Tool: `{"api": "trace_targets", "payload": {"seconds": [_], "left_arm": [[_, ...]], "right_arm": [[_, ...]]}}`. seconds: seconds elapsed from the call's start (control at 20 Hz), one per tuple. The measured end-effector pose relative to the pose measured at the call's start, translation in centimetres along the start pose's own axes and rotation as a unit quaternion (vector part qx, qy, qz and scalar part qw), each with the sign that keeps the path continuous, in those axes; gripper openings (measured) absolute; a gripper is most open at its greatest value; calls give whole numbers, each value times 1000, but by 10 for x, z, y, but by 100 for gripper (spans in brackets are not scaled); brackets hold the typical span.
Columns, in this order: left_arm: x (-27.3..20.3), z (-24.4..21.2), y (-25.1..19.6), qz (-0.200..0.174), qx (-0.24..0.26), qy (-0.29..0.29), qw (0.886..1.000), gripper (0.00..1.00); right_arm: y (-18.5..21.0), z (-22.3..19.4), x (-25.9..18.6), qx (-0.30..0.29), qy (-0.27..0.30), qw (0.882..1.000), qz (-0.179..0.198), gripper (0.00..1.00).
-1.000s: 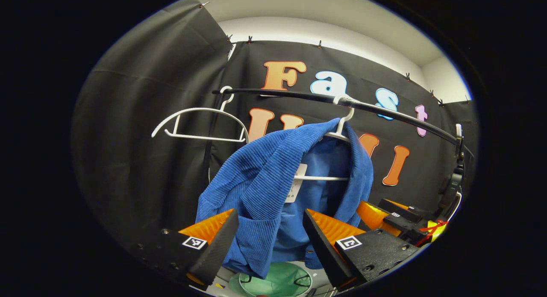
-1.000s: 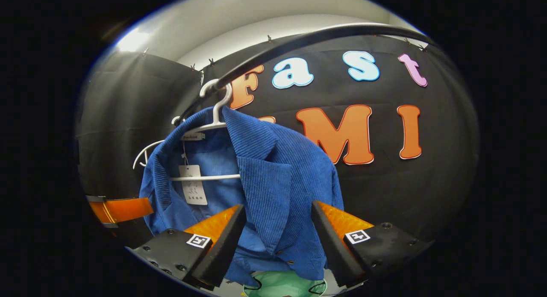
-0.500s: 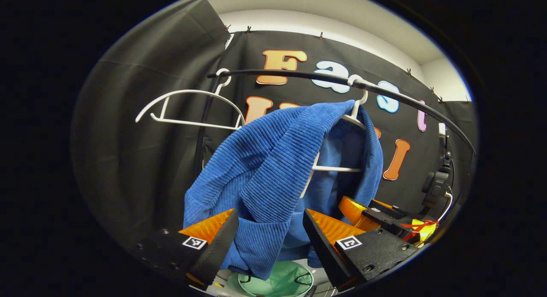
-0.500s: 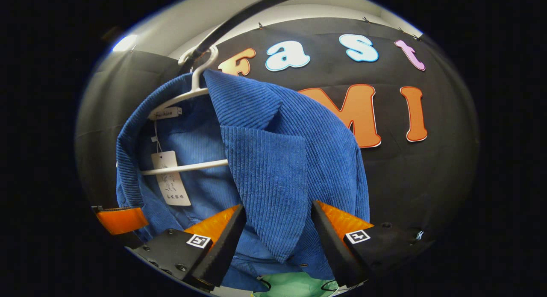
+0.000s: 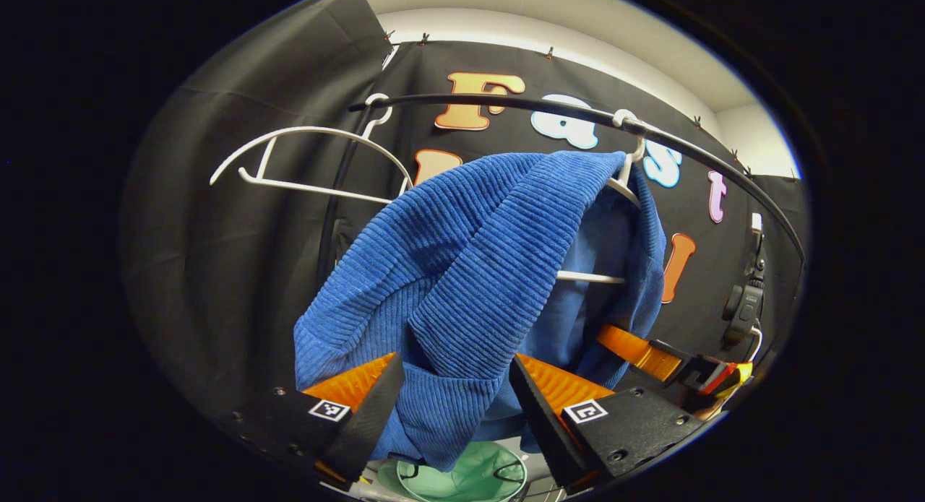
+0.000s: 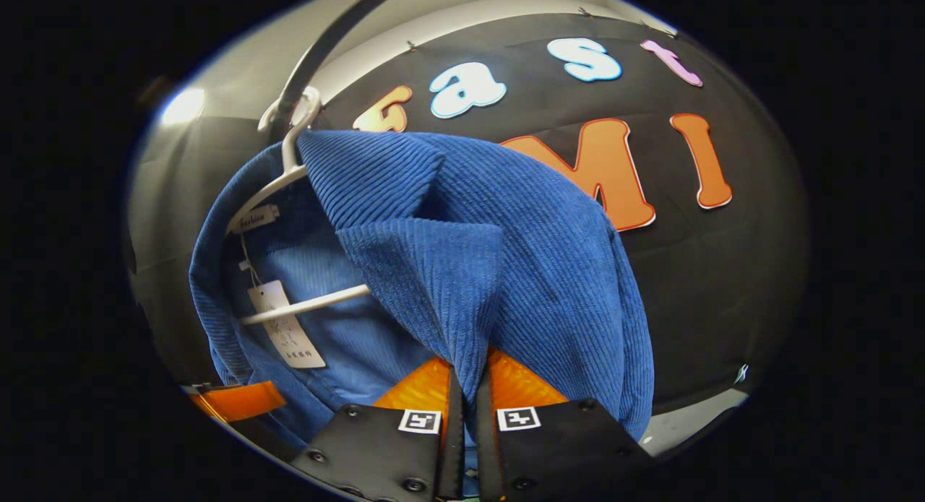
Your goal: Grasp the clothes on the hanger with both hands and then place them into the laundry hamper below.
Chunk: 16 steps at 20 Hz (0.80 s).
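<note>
While the blue corduroy jacket (image 6: 506, 271) hangs on its white hanger (image 6: 289, 162) from the black rail (image 5: 506, 108), your right gripper (image 6: 462, 415) has its 2 fingers pinched together on the jacket's front lapel edge. Your left gripper (image 5: 452, 408) stands with jaws spread, a fold of the jacket's other front panel lying between the 2 fingers, not clamped. Below the jacket's hem sits the green laundry hamper (image 5: 470, 477). 1 bare white hanger (image 5: 303, 162) hangs beside the jacket on the same rail.

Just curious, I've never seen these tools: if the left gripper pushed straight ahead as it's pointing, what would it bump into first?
Most likely the blue jacket: its hanging fold already lies between the left gripper's open fingers.
</note>
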State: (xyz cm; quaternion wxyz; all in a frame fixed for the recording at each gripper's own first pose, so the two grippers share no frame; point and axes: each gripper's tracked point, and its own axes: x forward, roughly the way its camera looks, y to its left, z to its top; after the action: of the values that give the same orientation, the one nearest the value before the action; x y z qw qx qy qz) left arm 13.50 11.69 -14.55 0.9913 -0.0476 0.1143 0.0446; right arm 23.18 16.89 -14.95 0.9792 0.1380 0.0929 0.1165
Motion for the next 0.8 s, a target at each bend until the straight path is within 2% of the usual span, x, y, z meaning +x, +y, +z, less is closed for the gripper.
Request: {"api": "trace_targets", "payload": {"seconds": [0.1, 0.35, 0.4, 0.45, 0.5, 0.65, 0.8], "left_arm": [[2, -1, 1, -1, 1, 0, 1000, 85], [5, -2, 1, -2, -2, 0, 1000, 80], [6, -2, 1, -1, -2, -1, 1000, 80], [5, -2, 1, -1, -2, -2, 1000, 84], [6, -2, 2, -1, -1, -2, 1000, 79], [7, -4, 1, -5, -4, 2, 1000, 79], [7, -5, 2, -7, -10, 3, 1000, 73]], "right_arm": [[-2, 3, -3, 5, 1, 1000, 5, 15], [-6, 9, -10, 4, -3, 1000, 10, 15], [-4, 8, -11, 9, -3, 1000, 12, 7], [-5, 9, -12, 11, -3, 1000, 13, 7], [-5, 10, -13, 11, -4, 1000, 15, 7], [-2, 11, -17, 20, -3, 999, 32, 7], [-1, 14, -23, 59, -3, 997, 52, 7]]}}
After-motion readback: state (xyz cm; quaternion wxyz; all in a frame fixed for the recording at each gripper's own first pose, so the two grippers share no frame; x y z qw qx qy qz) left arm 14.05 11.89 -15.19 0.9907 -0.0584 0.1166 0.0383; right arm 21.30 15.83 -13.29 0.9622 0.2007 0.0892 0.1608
